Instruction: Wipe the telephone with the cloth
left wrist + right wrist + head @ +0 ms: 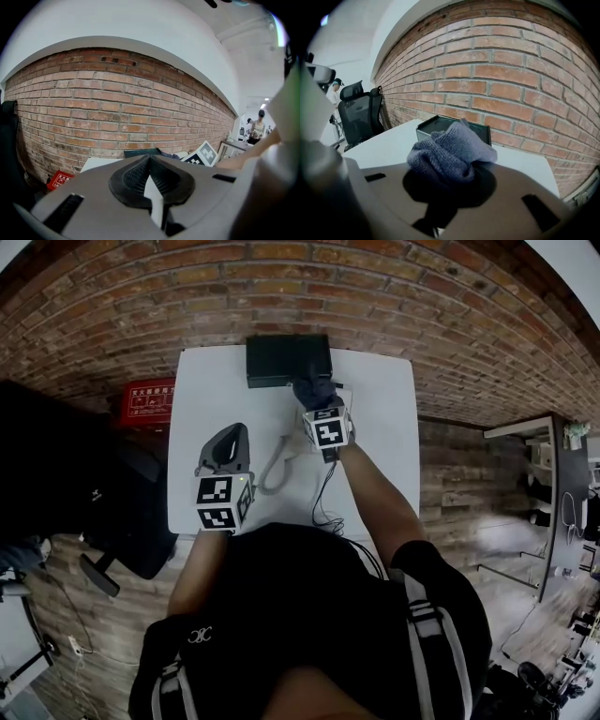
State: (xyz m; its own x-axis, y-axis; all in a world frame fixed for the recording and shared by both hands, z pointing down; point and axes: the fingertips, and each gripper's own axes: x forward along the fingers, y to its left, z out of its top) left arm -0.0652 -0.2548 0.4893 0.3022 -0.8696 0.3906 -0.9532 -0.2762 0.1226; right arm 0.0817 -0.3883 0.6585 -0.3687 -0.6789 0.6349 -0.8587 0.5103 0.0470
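A white telephone (292, 439) lies on the white table (211, 390), mostly hidden under my right gripper; its coiled cord (274, 474) curls toward the near edge. The right gripper (315, 397) is over the telephone and shut on a bunched blue-grey cloth (314, 388). In the right gripper view the cloth (450, 152) bulges out of the jaws of that gripper (450, 177), in front of a black box (440, 125). My left gripper (228, 442) hovers above the table left of the telephone. In its own view the left gripper (150, 161) has its pads together with nothing seen in them.
The black box (288, 359) stands at the table's back edge against the brick wall. A thin black cable (324, 498) trails off the near edge. A red box (150, 401) sits on the floor at the left, near a black office chair (122, 512).
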